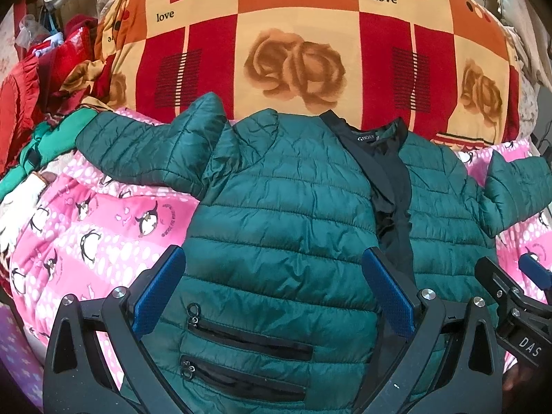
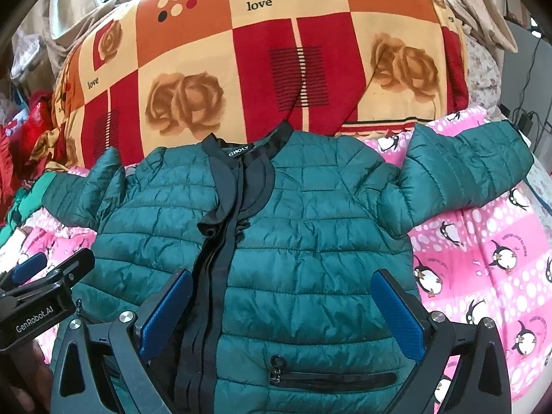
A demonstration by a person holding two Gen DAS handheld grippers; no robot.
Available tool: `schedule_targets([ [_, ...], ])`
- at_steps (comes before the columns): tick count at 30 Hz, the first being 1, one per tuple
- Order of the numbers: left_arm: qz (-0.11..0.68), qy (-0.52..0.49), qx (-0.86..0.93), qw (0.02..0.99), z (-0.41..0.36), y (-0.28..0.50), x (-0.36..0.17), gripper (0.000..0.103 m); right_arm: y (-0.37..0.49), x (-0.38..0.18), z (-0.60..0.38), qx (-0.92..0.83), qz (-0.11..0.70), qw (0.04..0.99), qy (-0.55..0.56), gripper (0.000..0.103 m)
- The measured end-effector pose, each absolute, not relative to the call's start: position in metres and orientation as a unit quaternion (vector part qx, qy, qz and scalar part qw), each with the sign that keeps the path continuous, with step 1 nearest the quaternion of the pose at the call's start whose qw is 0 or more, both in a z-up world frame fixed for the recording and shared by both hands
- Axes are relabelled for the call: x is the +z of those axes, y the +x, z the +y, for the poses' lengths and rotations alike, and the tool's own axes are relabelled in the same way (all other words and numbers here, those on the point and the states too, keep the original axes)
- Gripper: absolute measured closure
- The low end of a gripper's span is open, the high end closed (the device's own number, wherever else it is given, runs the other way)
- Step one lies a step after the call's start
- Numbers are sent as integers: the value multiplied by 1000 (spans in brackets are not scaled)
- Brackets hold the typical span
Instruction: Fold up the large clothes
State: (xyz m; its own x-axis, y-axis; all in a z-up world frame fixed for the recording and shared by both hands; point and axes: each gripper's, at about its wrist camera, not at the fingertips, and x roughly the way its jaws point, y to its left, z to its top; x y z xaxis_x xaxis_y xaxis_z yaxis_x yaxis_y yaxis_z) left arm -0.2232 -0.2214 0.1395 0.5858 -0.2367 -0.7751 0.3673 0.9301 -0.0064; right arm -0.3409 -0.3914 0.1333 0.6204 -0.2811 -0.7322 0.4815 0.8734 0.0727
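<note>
Left-wrist view first: green quilted jacket (image 1: pixel 276 207) spread flat, front up, on the pink penguin sheet (image 1: pixel 86 227), sleeves out to both sides. Left gripper (image 1: pixel 272 286) hovers over the near hem, jaws wide apart, holding nothing. Right-wrist view: right gripper (image 2: pixel 283 310) likewise gapes empty above the jacket's (image 2: pixel 303 241) zip, rose-patterned blanket (image 2: pixel 241 69) piled beyond.

Both my wrist views bright, daylight-lit; colours saturated; light seems to come from top, where window strip blows out white; soft sheen on jacket (image 1: pixel 283 214) quilting, no harsh glare; shadows faint, darkest under my grippers' frames at bottom; strong fisheye bend, blanket (image 2: pixel 276 69) bulging, black vignette in corners; centre sharp, label legible; edges smeared, clutter at left rim blurred.
</note>
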Motion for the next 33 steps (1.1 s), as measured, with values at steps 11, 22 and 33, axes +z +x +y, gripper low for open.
schedule_targets([
  [11,424,79,-165,887,-222,-217,140,1,-335,131,-388,-209,382,891,127,0],
  [22,429,82,-156,886,-221,-202,136,1,-322,130,-392,-210,385,890,127,0],
  [33,439,85,-132,884,-209,-178,129,1,-299,123,-395,-204,390,887,136,0],
])
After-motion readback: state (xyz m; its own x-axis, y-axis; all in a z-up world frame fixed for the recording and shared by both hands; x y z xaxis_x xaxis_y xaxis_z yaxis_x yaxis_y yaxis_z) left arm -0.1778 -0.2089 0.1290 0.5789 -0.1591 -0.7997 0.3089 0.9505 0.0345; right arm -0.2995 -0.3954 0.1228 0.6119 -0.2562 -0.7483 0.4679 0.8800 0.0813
